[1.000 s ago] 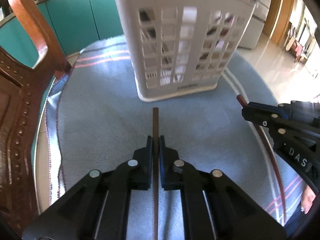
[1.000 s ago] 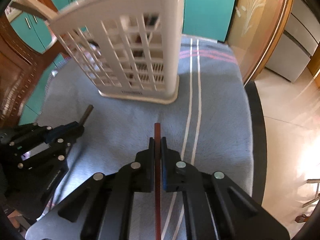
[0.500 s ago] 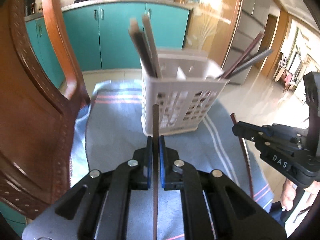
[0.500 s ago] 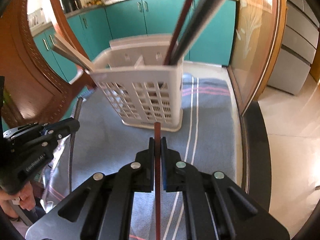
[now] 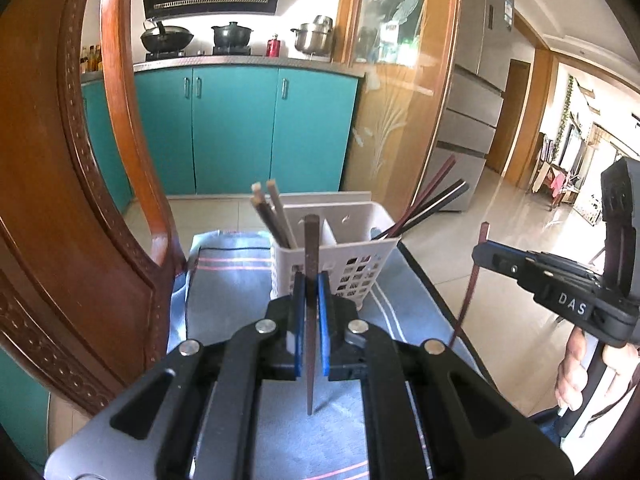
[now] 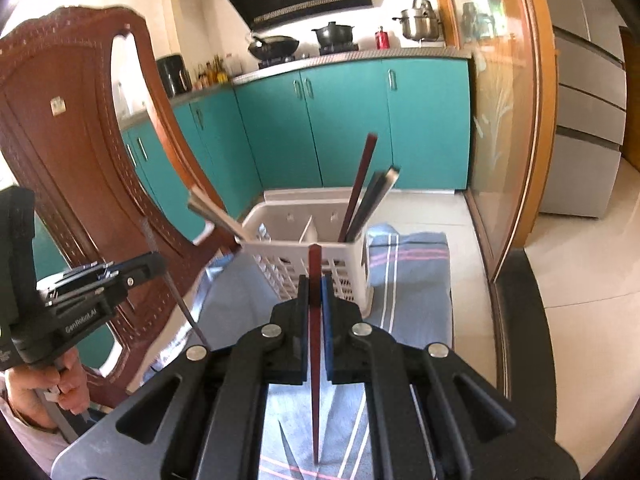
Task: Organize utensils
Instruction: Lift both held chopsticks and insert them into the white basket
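Left gripper [image 5: 311, 285]: you have it clamped on a brown chopstick [image 5: 310, 320].
Right gripper [image 6: 315, 286]: clamped on a red chopstick [image 6: 314, 344].
Holder [image 5: 352, 256]: far ahead; tips point down, seemingly for insertion.

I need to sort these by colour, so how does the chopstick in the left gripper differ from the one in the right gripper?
The chopstick in the left gripper is dull grey-brown; the chopstick in the right gripper is reddish brown. The first stands before the left compartment of the white basket, the second nearer the divider and the right compartment. Both are slim, square-ended, upright and clamped between shut jaws, neither yet in the basket.
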Demonstrator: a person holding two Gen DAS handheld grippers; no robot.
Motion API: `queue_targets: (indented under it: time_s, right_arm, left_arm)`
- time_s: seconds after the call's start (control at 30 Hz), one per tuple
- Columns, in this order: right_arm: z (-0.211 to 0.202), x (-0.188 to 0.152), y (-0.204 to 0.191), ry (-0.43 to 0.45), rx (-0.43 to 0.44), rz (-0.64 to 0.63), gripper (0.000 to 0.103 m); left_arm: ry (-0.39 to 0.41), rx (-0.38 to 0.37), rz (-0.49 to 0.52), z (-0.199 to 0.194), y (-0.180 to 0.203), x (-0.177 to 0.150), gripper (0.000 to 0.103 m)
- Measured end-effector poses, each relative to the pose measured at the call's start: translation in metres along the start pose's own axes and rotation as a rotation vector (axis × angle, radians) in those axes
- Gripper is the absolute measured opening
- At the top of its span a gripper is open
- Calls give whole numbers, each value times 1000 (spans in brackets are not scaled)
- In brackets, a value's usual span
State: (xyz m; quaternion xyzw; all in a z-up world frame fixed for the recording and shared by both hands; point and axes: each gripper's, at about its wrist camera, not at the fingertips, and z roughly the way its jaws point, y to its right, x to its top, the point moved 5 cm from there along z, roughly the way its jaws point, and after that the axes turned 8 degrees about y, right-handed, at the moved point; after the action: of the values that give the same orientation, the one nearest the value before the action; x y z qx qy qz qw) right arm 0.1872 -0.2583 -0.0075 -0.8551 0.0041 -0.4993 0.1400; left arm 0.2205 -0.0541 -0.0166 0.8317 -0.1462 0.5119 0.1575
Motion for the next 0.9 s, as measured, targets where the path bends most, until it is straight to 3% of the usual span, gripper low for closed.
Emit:
queue_targets:
  time_s: [0.13, 0.27, 0.43, 0.57, 0.67, 0.9]
  right_arm:
    - [-5, 20, -6, 38, 6, 5, 7]
    - [-14, 63, -12, 100, 9, 2, 7]
    - [-27, 128, -22, 219, -5, 0, 7]
    - [-39, 170, -21, 329, -43, 3, 7]
    - [-31, 170, -15, 355, -83, -6, 7]
    - [20, 119, 4, 277, -120, -11, 7]
  left_arm:
    - [27, -1, 10, -6, 2, 14, 7]
    - [72, -19, -8, -12, -1, 45, 7]
    - [211, -15, -53, -24, -4, 112, 7]
    - [333, 18, -98, -23, -13, 144, 7]
    - [378, 84, -94, -8, -22, 141, 7]
    - [242, 129, -91, 57, -37, 88, 7]
